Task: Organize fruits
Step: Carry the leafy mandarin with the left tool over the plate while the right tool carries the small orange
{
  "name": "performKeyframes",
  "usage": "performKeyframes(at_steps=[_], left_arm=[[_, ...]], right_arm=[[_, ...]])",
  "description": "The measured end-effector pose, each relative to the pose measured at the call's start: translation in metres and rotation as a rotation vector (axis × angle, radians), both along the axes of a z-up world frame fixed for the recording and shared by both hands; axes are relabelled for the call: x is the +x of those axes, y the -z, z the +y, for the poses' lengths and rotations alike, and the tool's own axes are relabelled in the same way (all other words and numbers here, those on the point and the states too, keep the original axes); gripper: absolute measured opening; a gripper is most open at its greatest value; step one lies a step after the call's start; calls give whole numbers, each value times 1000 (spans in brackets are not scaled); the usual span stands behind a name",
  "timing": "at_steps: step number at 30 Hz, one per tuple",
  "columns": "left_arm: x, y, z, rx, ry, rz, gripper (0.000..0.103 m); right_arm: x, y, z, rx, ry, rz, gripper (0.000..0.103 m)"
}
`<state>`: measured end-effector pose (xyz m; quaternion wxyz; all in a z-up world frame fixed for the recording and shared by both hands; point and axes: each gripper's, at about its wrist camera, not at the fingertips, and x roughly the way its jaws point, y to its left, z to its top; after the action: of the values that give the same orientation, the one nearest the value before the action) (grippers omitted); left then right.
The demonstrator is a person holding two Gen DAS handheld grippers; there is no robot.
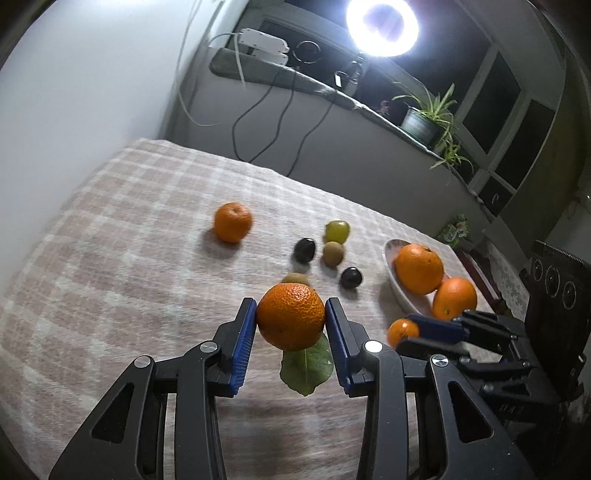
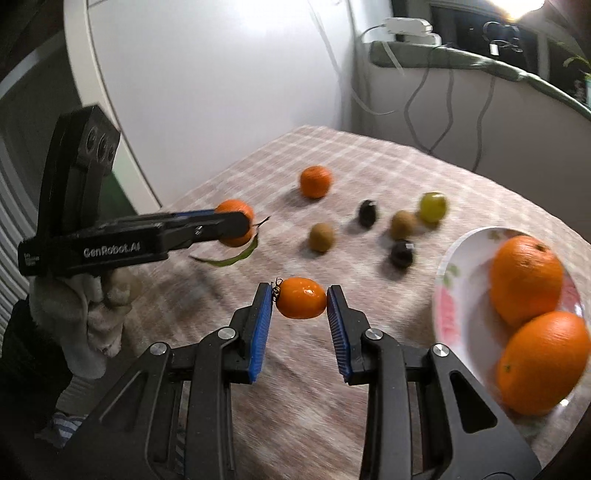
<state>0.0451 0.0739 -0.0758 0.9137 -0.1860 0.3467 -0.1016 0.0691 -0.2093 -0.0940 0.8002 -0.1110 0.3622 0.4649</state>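
Note:
My left gripper [image 1: 291, 320] is shut on a tangerine [image 1: 290, 320] with a green leaf [image 1: 306, 365] hanging under it, held above the checked tablecloth [image 1: 110, 280]. It also shows in the right wrist view [image 2: 236, 227]. My right gripper [image 2: 300, 300] is shut on a small smooth orange fruit [image 2: 301, 298], which also shows in the left wrist view [image 1: 402, 331]. A white plate [image 2: 448, 306] at the right holds two large oranges [image 2: 526, 280]. Loose on the cloth lie another tangerine [image 2: 314, 181], two kiwis [image 2: 321, 237], two dark plums [image 2: 402, 253] and a green fruit [image 2: 432, 206].
A wall [image 1: 92, 92] stands to the left of the table. A sill with cables [image 1: 280, 107], a potted plant [image 1: 424, 118] and a bright ring light [image 1: 382, 26] runs behind it. A gloved hand [image 2: 85, 310] holds the left gripper.

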Motion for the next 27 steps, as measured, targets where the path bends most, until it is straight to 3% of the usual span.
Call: performKeyframes(at_steps=[13,27], left_arm=[[27,-10,-60,3,125,-24,36],[67,-8,-119,13,230,-5,36]], right_arm=[[11,-15,-53,-35,159,-119,32],[14,-13,-64,-127,188,-225,32]])
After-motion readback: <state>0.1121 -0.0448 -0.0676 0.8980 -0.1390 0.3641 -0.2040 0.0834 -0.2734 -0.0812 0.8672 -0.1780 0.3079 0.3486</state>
